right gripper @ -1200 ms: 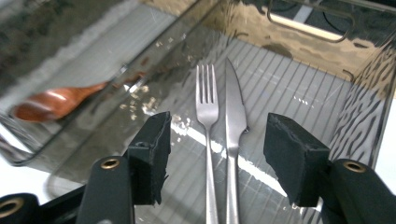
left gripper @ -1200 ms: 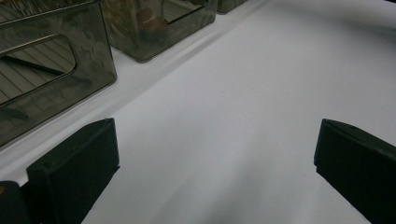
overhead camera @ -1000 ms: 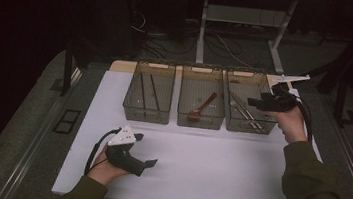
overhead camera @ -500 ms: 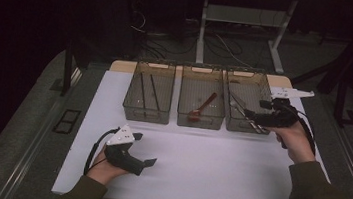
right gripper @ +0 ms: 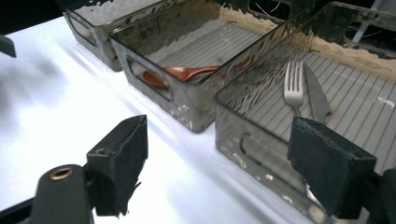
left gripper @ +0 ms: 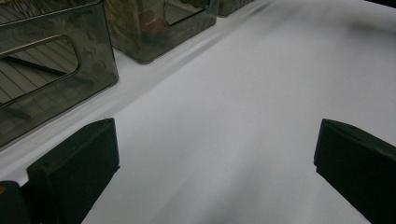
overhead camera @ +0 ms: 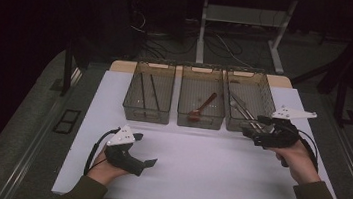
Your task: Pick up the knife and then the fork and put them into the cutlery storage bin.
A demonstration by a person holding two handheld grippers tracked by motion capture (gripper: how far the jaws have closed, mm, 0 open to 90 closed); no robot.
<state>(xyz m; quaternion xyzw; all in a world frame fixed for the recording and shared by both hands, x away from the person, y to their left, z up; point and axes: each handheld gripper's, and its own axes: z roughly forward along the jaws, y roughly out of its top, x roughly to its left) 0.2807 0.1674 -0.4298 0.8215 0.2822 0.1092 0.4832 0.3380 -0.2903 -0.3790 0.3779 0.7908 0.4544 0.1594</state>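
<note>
While the right gripper (overhead camera: 255, 130) draws back from the right bin (overhead camera: 266, 92), the fork (right gripper: 293, 88) and knife (right gripper: 317, 95) lie inside it.

A second ago this gripper was higher and farther back, over the far right corner of that bin; now it is lower and nearer to the person, just beside the bin's front wall. Its jaws stand wide open and hold nothing, so I judge that the cutlery is already put down and this part of the sorting is finished. The middle bin (overhead camera: 203, 90) holds a wooden spoon (overhead camera: 201, 107), and the left bin (overhead camera: 149, 89) holds two dark sticks (overhead camera: 146, 90). The left gripper (overhead camera: 149, 163) has not moved; it rests low on the white table (overhead camera: 206, 173), well apart from the bins, jaws also wide open and empty.
</note>
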